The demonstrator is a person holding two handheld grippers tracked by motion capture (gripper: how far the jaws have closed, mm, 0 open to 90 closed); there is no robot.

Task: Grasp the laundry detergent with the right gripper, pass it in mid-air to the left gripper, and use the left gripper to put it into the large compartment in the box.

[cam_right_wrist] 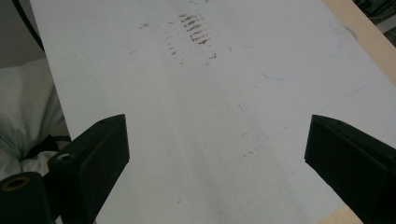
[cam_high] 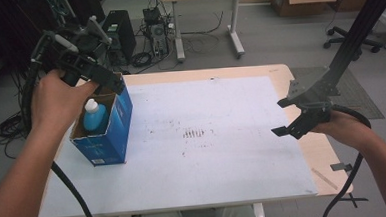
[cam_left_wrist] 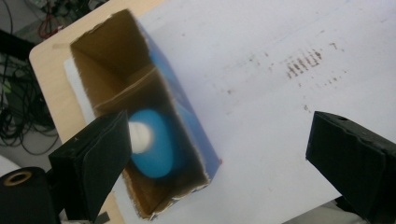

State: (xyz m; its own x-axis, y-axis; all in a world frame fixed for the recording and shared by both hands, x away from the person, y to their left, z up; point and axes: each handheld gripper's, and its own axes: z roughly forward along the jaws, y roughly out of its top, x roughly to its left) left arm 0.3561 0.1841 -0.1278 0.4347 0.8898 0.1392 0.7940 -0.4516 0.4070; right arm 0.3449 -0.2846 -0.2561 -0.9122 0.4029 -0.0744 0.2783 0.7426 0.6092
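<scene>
left gripper (cam_high: 110, 82): black, grey plate, thick cable; right gripper (cam_high: 287, 117): black; bare forearms

A blue carton (cam_high: 104, 125) stands upright with its top torn open, directly beneath the left gripper (cam_high: 110, 82), whose jaws stand wide apart above its mouth. Inside, below that gripper, a blue bottle (cam_left_wrist: 154, 144) with a white cap (cam_left_wrist: 139, 136) stands upright, untouched.
</scene>
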